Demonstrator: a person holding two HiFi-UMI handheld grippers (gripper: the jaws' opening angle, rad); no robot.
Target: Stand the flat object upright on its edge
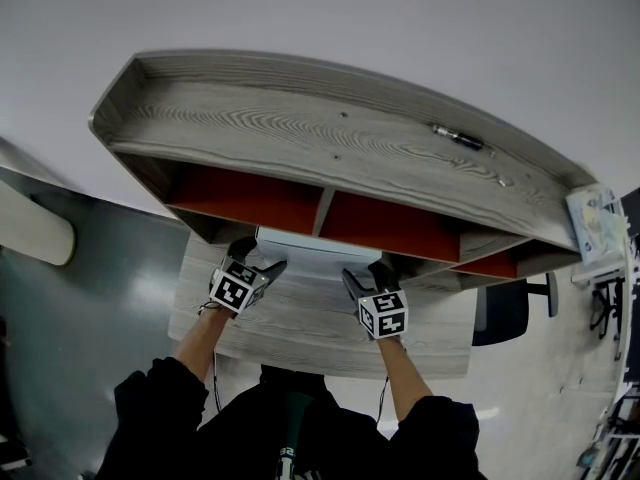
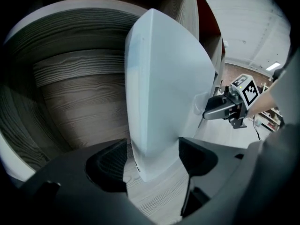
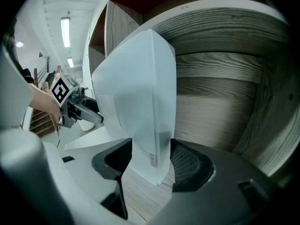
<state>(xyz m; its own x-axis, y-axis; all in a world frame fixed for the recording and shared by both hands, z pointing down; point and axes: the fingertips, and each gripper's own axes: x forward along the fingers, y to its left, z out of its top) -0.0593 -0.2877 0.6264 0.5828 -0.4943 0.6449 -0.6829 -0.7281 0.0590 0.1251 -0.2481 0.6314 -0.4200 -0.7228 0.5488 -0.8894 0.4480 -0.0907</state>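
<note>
A flat white slab [image 1: 313, 252] stands on its long edge on the wood-grain desk [image 1: 300, 330], just under the shelf unit. My left gripper [image 1: 262, 266] holds its left end and my right gripper [image 1: 358, 276] its right end. In the left gripper view the slab [image 2: 164, 88] rises upright between the two pads of the left gripper [image 2: 152, 161], with its bottom corner on the desk. In the right gripper view the slab [image 3: 136, 93] sits the same way in the right gripper [image 3: 150, 161]. Each gripper view shows the other gripper at the slab's far end.
A grey wooden shelf unit [image 1: 330, 143] with red back panels [image 1: 250, 200] overhangs the desk close above the slab. A dark pen-like item [image 1: 458, 136] lies on its top and a box [image 1: 597, 223] sits at its right end. A black chair [image 1: 505, 310] stands at the right.
</note>
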